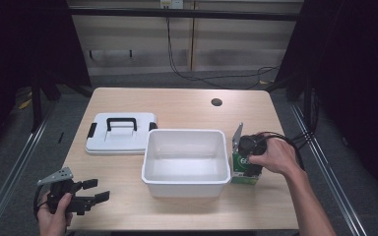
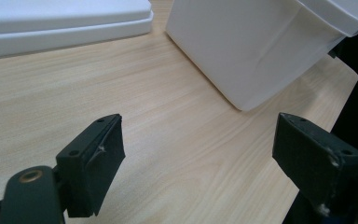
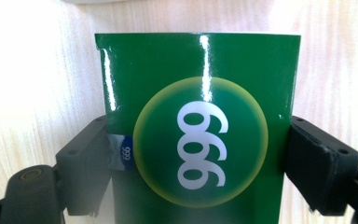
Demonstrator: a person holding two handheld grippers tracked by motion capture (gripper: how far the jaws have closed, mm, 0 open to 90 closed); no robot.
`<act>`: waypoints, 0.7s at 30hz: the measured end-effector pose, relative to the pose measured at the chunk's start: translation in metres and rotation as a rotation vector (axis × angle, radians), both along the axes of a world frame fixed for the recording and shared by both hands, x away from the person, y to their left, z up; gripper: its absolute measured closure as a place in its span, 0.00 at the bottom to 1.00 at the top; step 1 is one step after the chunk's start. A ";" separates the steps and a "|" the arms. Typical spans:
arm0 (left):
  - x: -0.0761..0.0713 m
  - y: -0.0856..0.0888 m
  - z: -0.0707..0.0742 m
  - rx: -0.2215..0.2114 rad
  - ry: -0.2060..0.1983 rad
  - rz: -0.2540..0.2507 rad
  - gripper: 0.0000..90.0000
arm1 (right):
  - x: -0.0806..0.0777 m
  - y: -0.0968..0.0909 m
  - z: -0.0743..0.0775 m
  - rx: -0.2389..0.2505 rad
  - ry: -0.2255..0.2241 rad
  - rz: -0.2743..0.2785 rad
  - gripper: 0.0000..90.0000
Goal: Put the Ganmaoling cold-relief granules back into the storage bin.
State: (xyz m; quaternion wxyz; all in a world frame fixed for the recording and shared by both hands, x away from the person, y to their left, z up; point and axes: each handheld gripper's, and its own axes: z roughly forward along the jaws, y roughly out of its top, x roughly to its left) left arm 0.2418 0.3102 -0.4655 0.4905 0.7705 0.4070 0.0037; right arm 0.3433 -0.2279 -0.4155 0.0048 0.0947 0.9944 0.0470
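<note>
High view: we see a white rectangular plastic tub (image 1: pixel 185 160) mid-table on the light wooden table (image 1: pixel 177 105), a flat white plastic lid with a black handle (image 1: pixel 120 132) to its left, and a green glossy carton box (image 1: pixel 245 169) just right of the tub under the right gripper (image 1: pixel 248 157); the left gripper (image 1: pixel 94 191) sits near-left, jaws spread. Left gripper view: we see spread jaws over bare wood, the tub ahead. Right gripper view: we see jaws pinching the box's two sides.

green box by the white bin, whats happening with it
A person's right gripper has its jaws closed on the sides of the green box, which stands on the table just right of the empty white bin. The left gripper hangs open near the front left corner. The bin's lid lies to its left.
</note>
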 end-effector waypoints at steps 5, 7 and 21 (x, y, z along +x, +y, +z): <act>0.000 0.000 0.000 -0.004 0.000 0.002 0.18 | -0.001 -0.005 0.008 0.034 0.009 -0.020 0.18; 0.000 0.000 0.000 -0.003 0.000 0.002 0.18 | -0.003 -0.008 0.011 0.040 0.015 -0.038 0.18; -0.001 0.000 0.001 -0.008 -0.003 0.002 0.18 | -0.010 -0.023 0.025 0.117 0.002 -0.062 0.18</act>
